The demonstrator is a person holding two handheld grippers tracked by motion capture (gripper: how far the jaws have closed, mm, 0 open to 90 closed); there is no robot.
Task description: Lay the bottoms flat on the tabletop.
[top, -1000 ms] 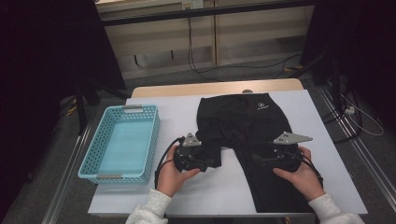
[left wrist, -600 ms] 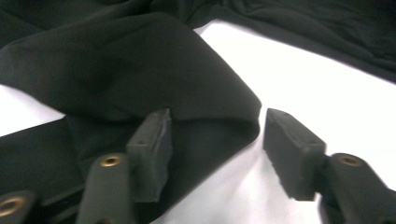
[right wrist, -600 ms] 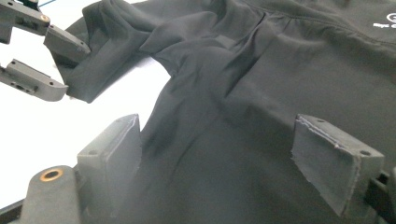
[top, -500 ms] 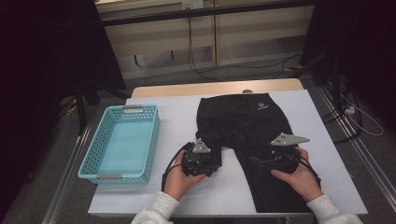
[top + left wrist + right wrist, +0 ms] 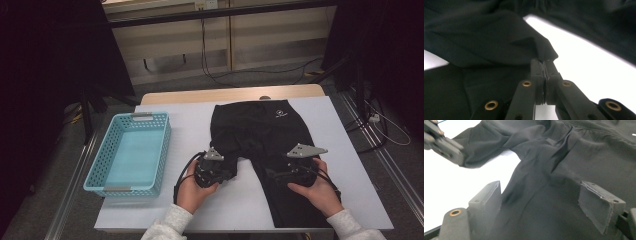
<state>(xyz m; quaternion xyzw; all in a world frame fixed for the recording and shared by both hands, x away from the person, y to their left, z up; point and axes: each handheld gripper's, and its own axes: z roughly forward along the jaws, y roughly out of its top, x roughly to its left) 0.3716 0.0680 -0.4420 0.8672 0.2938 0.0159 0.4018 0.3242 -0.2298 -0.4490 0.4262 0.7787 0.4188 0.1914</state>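
1. A pair of black pants (image 5: pixel 265 145) is lying flat on the white table (image 5: pixel 345 150), with its waist toward the far edge and its legs pointing at the near edge.
2. A small white logo (image 5: pixel 279 113) is showing near the waist of the pants. It is too small to read.
3. A blue basket (image 5: pixel 131 152) is sitting by the left edge of the table, well apart from the pants.
4. The left hand (image 5: pixel 192 190) is holding the left gripper (image 5: pixel 223 172) at the end of the short, bunched-up pant leg.
5. In the left gripper view, the left gripper (image 5: pixel 544 65) is pinching a corner of the black cloth (image 5: pixel 499 40). Its jaws are pressed together with the cloth between them.
6. The right hand (image 5: pixel 320 192) is holding the right gripper (image 5: pixel 280 175) over the long pant leg, nearer the right edge of the table.
7. In the right gripper view, the right gripper (image 5: pixel 540 195) is hanging over the black cloth (image 5: pixel 564 157) with its jaws wide apart. They are holding nothing.
8. That same view is showing the left gripper (image 5: pixel 461 160) at the top left, biting the cloth's edge.
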